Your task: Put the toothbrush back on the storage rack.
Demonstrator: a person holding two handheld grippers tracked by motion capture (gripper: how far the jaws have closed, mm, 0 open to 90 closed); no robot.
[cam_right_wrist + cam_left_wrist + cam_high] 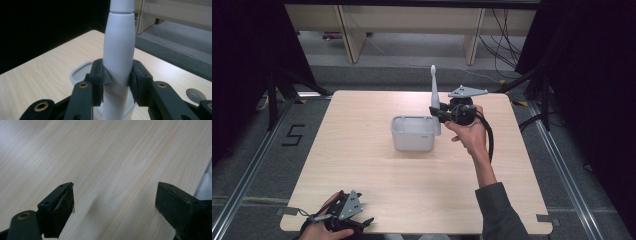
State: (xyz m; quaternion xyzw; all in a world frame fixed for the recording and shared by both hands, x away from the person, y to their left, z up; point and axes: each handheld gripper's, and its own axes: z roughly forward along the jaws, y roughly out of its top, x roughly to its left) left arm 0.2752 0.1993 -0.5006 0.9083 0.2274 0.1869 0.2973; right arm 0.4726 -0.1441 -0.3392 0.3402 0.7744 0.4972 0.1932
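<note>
High view: the right gripper (437,112) clamps a white electric toothbrush (434,92) upright at the right edge of the white bin (413,134), mid-desk toward the far side. Its pads squeeze the handle (118,60). At the near left desk (377,180) edge, the left gripper (362,222) rests open, holding nothing.

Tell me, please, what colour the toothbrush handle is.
Plain white; the electric toothbrush handle shows best in the right gripper view.

Overhead light is falling evenly on the table (362,165), while the room's sides are sitting in darkness. Both gripper views are looking soft, bluish and dim.
</note>
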